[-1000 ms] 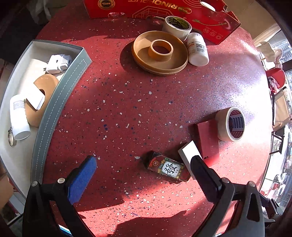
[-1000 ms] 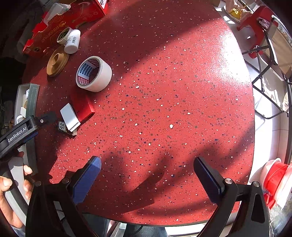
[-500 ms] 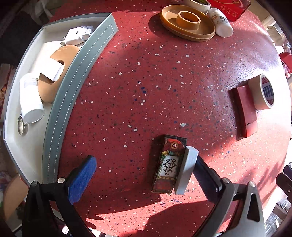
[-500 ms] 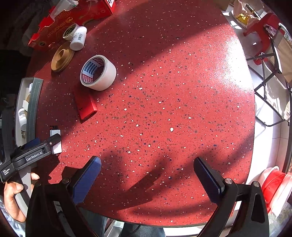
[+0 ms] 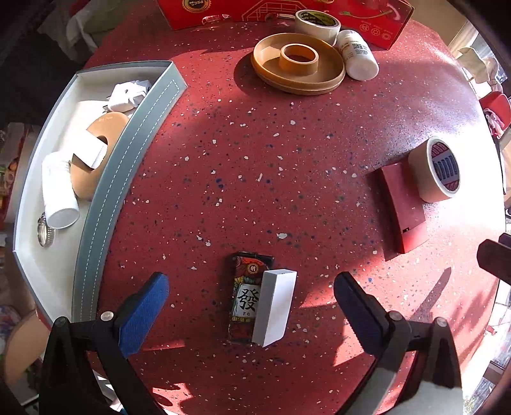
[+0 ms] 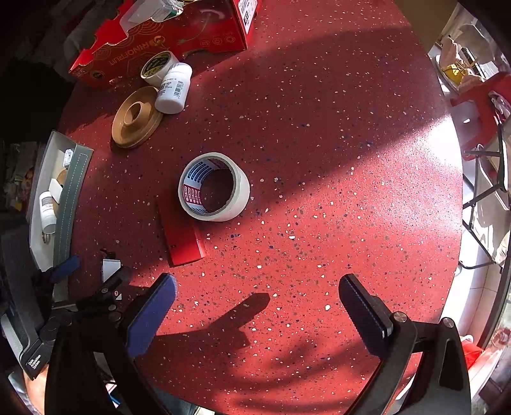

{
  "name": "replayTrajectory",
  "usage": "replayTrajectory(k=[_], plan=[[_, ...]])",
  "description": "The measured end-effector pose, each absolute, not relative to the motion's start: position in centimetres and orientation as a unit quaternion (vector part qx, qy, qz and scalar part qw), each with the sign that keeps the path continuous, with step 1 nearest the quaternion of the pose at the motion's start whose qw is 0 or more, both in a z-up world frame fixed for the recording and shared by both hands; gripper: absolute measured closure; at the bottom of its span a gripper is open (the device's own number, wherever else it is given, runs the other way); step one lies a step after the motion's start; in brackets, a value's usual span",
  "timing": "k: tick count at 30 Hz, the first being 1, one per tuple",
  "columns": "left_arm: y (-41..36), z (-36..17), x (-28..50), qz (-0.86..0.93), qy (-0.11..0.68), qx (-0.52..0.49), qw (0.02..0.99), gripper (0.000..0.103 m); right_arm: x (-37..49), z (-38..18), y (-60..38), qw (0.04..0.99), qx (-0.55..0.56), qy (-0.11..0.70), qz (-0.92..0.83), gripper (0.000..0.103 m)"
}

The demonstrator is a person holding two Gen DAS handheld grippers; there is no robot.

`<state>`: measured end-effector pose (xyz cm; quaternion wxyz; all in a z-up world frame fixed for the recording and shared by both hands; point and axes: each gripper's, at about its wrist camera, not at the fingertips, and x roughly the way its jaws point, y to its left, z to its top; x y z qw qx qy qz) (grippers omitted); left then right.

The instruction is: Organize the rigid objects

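My left gripper (image 5: 252, 306) is open, its blue fingers either side of a dark printed card pack (image 5: 244, 303) with a white block (image 5: 276, 308) lying partly on it, on the red speckled table. A grey tray (image 5: 105, 198) at the left holds a brown tape roll (image 5: 95, 153), a white bottle (image 5: 59, 198) and a white adapter (image 5: 124, 95). A flat red box (image 5: 404, 207) and a white tape roll (image 5: 437, 169) lie to the right. My right gripper (image 6: 255, 306) is open and empty, nearer than the tape roll (image 6: 214, 186) and red box (image 6: 182, 236).
A tan ring dish (image 5: 298, 64), a white bottle (image 5: 357, 59), a tape roll (image 5: 316, 22) and a red carton (image 5: 287, 9) stand at the table's far side. Chairs (image 6: 479, 134) stand beyond the table's right edge. The left gripper shows in the right wrist view (image 6: 92, 271).
The left gripper has swung so the card pack and white block now lie centred between its fingers. The right gripper has moved closer to the white tape roll.
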<state>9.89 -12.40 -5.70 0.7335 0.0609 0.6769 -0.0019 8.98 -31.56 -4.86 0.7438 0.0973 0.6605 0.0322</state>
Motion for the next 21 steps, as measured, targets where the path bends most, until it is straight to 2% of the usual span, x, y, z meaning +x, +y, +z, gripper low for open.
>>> replayTrajectory(k=[6,15,18,21], plan=[[-9.9,-5.4,7.8,-0.043,0.686,0.060,0.724,0.000,8.3,-6.4,-30.8,0.725,0.112,0.679,0.039,0.001],[-21.8,-6.3,4.8,-0.242,0.701,0.041,0.670,0.000,6.2,-6.4,-34.0,0.720,0.130,0.682,0.006,0.001],[-23.6,-4.5,3.7,-0.232,0.676,0.075,0.695,0.000,5.5,-6.4,-35.4,0.721,0.131,0.680,-0.010,0.001],[-22.8,-5.0,4.2,-0.192,0.679,0.067,0.706,0.000,5.6,-5.9,-36.0,0.727,0.132,0.674,-0.015,0.001]])
